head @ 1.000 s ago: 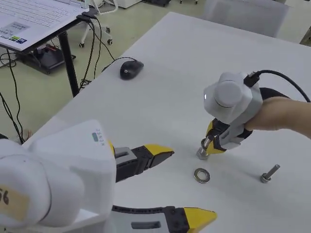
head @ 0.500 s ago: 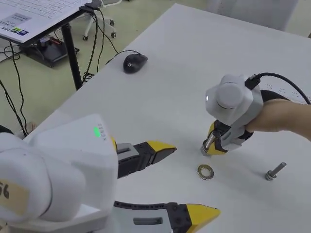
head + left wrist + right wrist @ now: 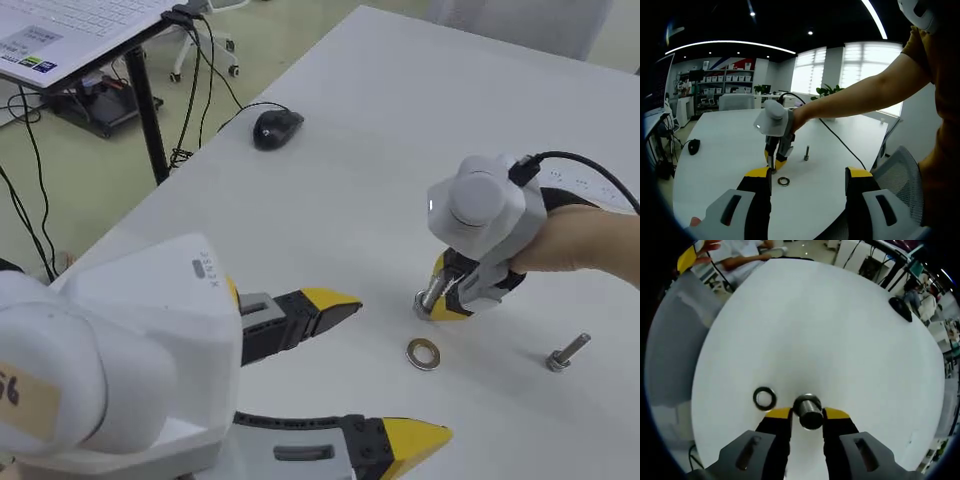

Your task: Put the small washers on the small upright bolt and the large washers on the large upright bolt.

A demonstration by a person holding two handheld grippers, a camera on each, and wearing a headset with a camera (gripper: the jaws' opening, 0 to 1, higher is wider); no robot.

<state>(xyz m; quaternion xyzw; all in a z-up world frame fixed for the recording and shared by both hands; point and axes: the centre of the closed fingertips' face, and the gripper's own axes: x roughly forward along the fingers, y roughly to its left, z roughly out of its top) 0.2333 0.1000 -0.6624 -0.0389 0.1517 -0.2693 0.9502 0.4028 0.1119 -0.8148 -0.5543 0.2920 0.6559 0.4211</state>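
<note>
Left claw [image 3: 809, 175] spread wide; washer [image 3: 784, 180] apparently flat.

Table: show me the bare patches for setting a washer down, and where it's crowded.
Free: the wide table stretch between the mouse and the right gripper, and beyond that gripper. Crowded: around the right gripper's held bolt, the washer and the small bolt. The left gripper hangs over the near edge.

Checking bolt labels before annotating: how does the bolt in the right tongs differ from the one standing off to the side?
The large bolt is thicker, the small bolt slimmer. The large bolt is clamped between the tongs of the right gripper, while the small bolt stands free with nothing touching it. Both are metal and stand upright on the table.
</note>
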